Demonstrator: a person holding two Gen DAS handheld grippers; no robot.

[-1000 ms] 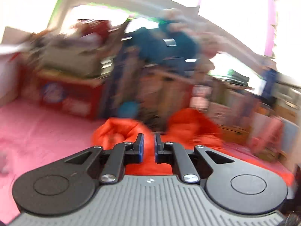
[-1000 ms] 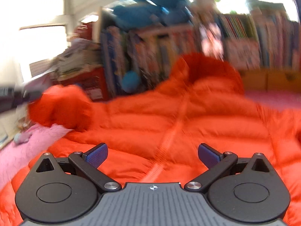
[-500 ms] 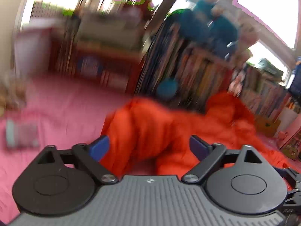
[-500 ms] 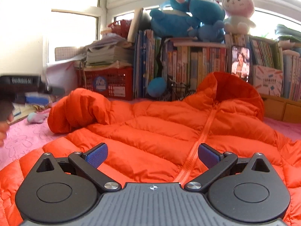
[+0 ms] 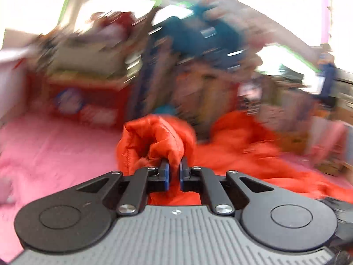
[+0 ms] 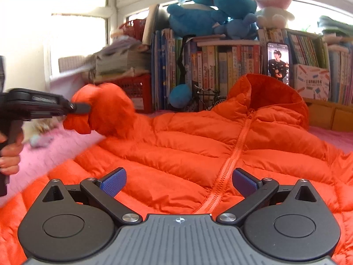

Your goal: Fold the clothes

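Observation:
An orange hooded puffer jacket lies front up and zipped on a pink bed cover, hood toward the bookshelf. My left gripper is shut on the jacket's left sleeve and holds the bunched sleeve end lifted off the bed. The right wrist view shows the same sleeve held at the left by the left gripper. My right gripper is open and empty, low over the jacket's front near the zipper.
A bookshelf full of books stands behind the bed, with blue plush toys and a pink bunny on top. A red crate with stacked papers is at the back left. A phone leans on the shelf.
My left gripper was open half a second ago and has shut on the sleeve, lifting it. The right gripper stayed open over the jacket.

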